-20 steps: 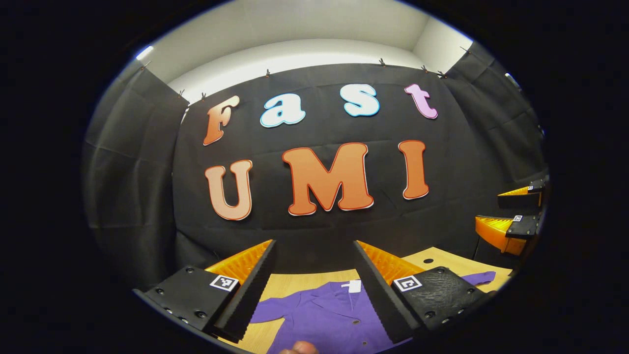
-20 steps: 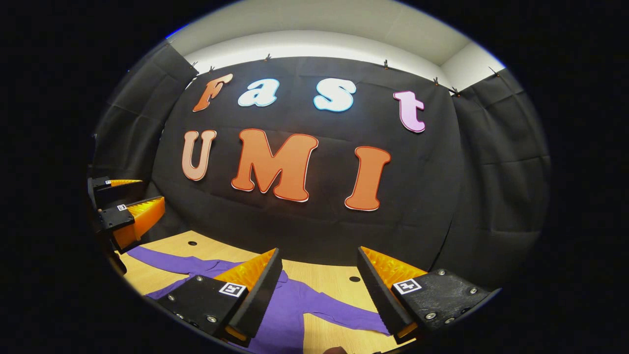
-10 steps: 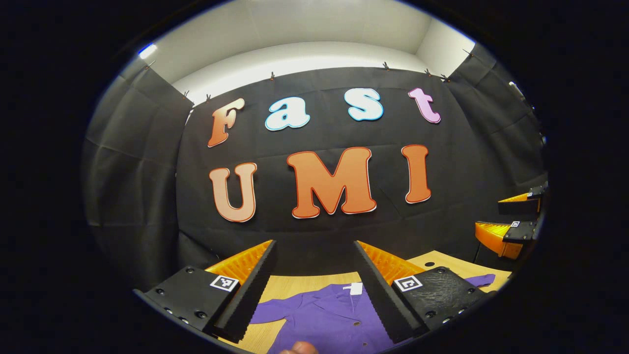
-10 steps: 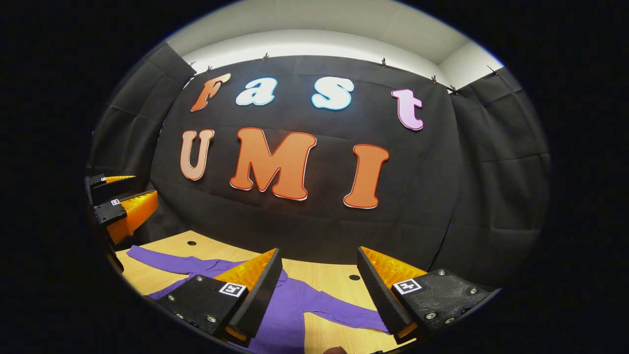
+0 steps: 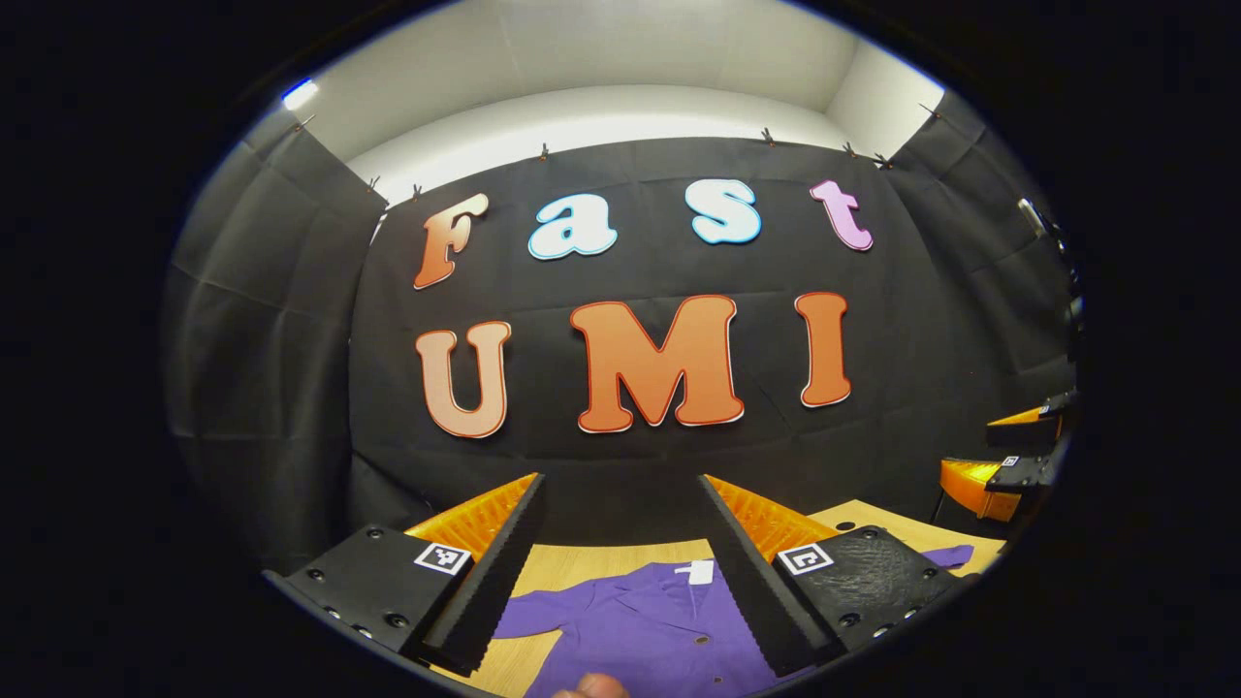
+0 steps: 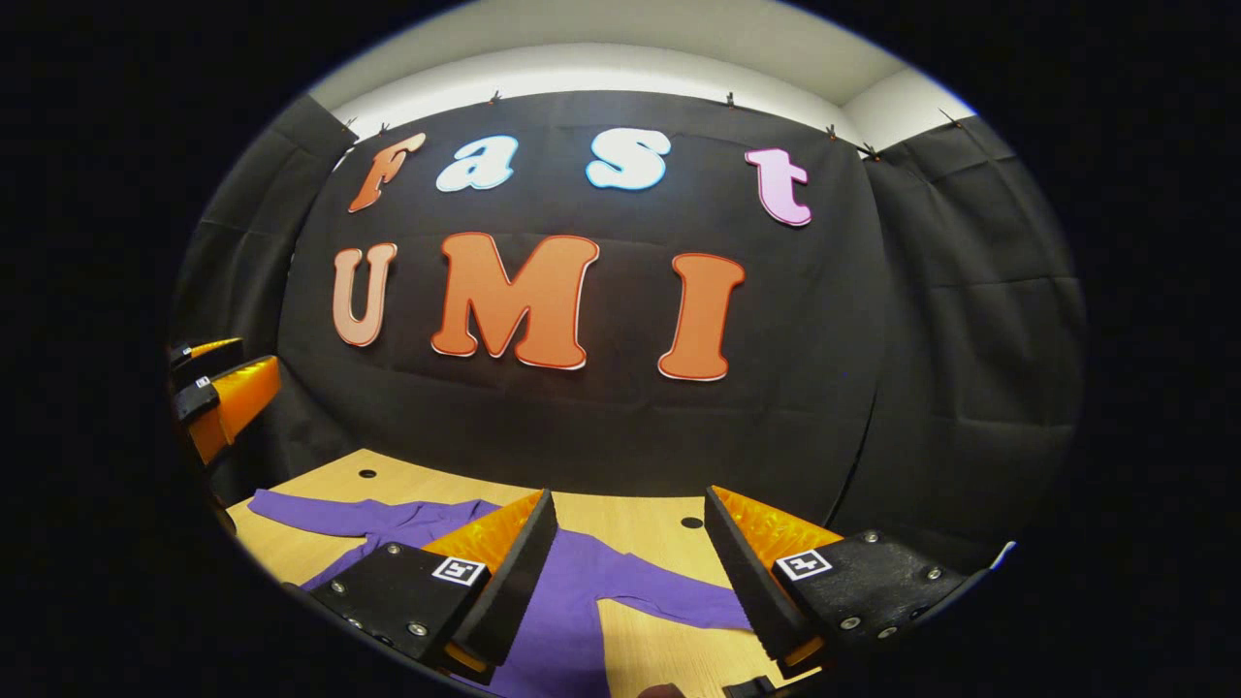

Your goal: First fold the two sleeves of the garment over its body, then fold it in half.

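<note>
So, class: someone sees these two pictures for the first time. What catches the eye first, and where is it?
The purple garment stands out, spread flat on the wooden table with both sleeves still stretched outward. In the right gripper view, the right tool hangs open above it. The left tool is also open, over the collar end with its white tag.

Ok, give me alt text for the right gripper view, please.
A purple long-sleeved garment lies spread flat on a light wooden table, sleeves still out to both sides. The right gripper hovers open above it, holding nothing; the left gripper shows at the left edge.
</note>
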Demonstrator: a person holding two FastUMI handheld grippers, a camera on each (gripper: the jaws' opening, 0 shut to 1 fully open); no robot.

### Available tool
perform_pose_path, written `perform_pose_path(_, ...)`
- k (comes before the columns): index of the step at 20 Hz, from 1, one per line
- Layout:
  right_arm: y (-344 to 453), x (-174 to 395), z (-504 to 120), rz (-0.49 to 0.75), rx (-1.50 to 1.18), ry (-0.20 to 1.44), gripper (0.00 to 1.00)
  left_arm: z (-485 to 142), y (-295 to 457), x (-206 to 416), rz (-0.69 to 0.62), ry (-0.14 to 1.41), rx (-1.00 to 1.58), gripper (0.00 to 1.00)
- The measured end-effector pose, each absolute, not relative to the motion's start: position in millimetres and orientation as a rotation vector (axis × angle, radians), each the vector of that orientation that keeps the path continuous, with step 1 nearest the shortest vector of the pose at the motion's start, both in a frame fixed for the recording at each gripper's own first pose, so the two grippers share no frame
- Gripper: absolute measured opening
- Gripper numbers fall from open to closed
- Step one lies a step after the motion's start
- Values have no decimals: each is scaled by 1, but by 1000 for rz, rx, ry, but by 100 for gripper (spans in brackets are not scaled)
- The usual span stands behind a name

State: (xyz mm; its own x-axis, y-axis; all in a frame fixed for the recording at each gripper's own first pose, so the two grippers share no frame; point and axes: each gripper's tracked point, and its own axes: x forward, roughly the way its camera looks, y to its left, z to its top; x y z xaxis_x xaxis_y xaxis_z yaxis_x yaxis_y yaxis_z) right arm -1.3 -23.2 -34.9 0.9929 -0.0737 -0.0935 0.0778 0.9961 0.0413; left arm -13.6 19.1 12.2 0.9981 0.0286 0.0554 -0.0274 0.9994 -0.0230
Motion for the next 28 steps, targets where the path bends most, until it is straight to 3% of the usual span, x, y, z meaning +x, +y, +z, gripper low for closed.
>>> perform_pose_path(11,-123,3,-115,-292,59,250,93,28,24,-30,28,-78,-7,100)
perform_pose_path(19,-201,22,-200,-414,116,452,93,34,34,-48,102,-69,33,100)
perform_pose_path(28,-251,29,-312,-467,295,806,94,17,37,-83,231,-1,52,100)
